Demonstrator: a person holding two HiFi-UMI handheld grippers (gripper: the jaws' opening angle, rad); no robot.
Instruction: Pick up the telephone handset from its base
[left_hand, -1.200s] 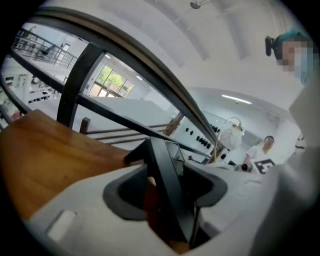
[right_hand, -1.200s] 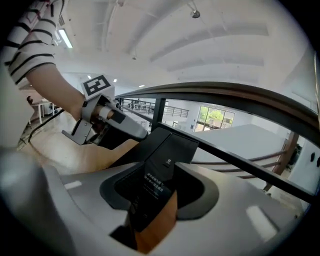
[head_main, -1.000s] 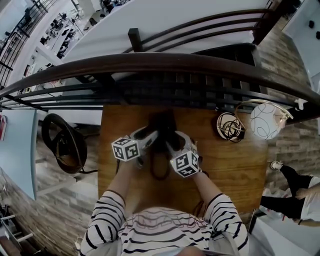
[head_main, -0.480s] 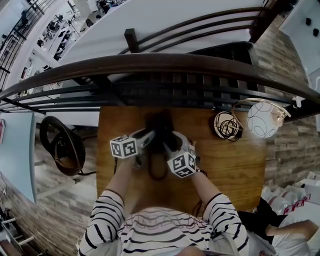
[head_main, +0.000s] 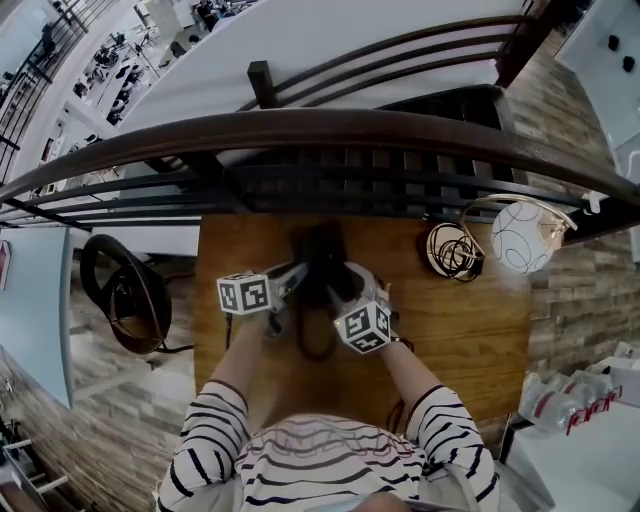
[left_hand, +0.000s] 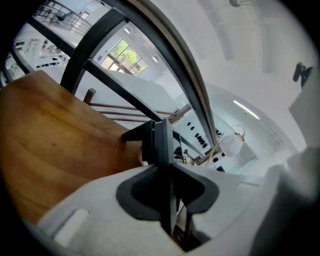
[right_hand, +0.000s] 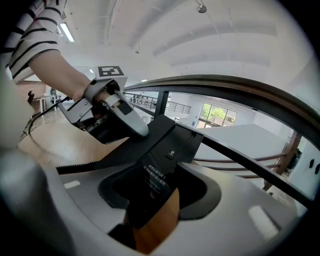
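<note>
Jaws of the left hand-held gripper (head_main: 300, 272) are being closed, with an edge of the black plastic telephone handset (head_main: 320, 248) taken between them just ahead of its tips. The right hand-held gripper (head_main: 340, 278) is clenched on the flat black telephone base (right_hand: 155, 180), which is seen running forward from between its jaws. Both are held low over the brown wooden desk (head_main: 455, 330), the handset lying between the two gripper tips.

A black phone (head_main: 320, 248) lies mid-table (head_main: 465, 335). The left gripper (head_main: 298, 276) reaches it from 8 o'clock, jaws closing, nothing discernible between them. The right gripper (head_main: 346, 280) reaches it from 4 o'clock. A lamp (head_main: 520, 238) stands at 3 o'clock.
</note>
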